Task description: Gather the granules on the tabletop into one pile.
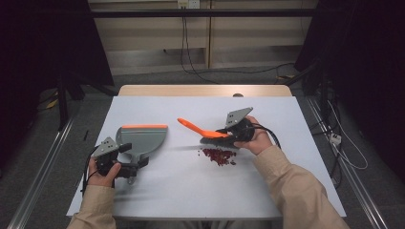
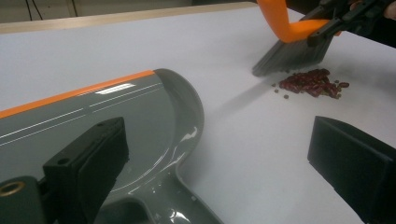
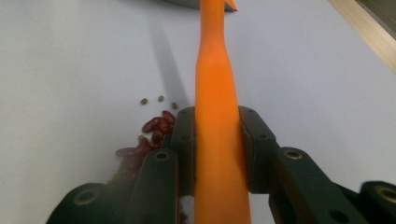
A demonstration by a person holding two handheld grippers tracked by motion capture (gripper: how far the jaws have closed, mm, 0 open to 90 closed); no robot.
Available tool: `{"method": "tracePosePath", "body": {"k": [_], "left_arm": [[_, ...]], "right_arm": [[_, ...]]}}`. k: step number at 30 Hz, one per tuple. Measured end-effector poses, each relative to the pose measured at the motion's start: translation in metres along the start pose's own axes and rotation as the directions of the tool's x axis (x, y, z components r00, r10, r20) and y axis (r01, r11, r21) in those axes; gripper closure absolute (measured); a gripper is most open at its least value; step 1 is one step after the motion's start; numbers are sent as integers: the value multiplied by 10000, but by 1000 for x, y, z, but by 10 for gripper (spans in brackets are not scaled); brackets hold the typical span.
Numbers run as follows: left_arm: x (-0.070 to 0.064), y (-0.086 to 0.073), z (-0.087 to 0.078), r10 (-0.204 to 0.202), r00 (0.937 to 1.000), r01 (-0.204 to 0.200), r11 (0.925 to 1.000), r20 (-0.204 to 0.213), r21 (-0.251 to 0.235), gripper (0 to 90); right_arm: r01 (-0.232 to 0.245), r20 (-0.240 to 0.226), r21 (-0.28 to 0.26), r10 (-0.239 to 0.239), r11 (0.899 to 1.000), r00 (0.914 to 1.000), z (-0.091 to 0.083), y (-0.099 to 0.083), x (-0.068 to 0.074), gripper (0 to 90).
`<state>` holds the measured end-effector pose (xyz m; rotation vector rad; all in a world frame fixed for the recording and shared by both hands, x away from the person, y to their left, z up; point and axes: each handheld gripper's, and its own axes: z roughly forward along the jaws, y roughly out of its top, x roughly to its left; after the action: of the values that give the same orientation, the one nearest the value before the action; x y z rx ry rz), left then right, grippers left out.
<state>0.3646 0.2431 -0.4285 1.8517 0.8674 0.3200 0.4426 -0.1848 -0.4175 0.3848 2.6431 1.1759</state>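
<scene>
One brush (image 1: 205, 131), one dustpan (image 1: 142, 139), one pile of beans (image 1: 219, 156).

The white table (image 1: 191, 191) bears a grey dustpan (image 1: 142, 139); red beans (image 1: 219, 155) beside.

Both arms are covered by long tan sleeves (image 1: 296, 183). A black left gripper (image 1: 125, 157) and a black right gripper (image 1: 228, 135) are seen, each topped by a grey three-cornered plate (image 1: 237, 116) with small holes. Black cables (image 1: 270, 132) are looped from them. Thick black jaws with round screw holes are seen up close.
</scene>
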Motion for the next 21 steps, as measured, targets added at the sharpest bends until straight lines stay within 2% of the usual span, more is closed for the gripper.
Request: {"method": "tracePosePath", "body": {"k": [4, 8, 11, 14, 15, 17, 18, 19, 21], "left_arm": [[-1, 0, 0, 49, 10000, -49, 10000, 30, 42, 49], [-1, 0, 0, 41, 10000, -41, 10000, 29, 47, 49], [0, 0, 1, 49, 10000, -49, 10000, 23, 49, 48], [-1, 0, 1, 41, 10000, -41, 10000, 34, 49, 49], [-1, 0, 1, 39, 10000, -40, 10000, 39, 47, 49], [-1, 0, 1, 35, 10000, -35, 10000, 43, 46, 49], [-1, 0, 1, 40, 10000, -40, 10000, 45, 47, 49], [-1, 0, 1, 33, 10000, -33, 10000, 54, 38, 49], [-2, 0, 1, 50, 10000, -50, 10000, 35, 44, 49]], "right_arm": [[89, -108, -16, -89, 10000, 9999, -4, 0, 6, 713], [-167, 158, -440, 174, 9989, 9997, -12, 4, 8, 713], [-680, 516, -890, 727, 9937, 9960, -18, 12, 12, 713], [-1289, 947, -1199, 1405, 9844, 9855, -22, 19, 17, 713], [-1642, 1087, -1320, 1789, 9776, 9778, -22, 21, 18, 713], [-2660, 1421, -1674, 2902, 9493, 9464, -21, 24, 23, 713], [-3216, 1620, -1960, 3541, 9263, 9211, -20, 26, 27, 713], [-3550, 1744, -2173, 3940, 9093, 9024, -18, 28, 32, 713], [-4286, 1795, -2537, 4776, 8671, 8600, -13, 32, 39, 713]]}}
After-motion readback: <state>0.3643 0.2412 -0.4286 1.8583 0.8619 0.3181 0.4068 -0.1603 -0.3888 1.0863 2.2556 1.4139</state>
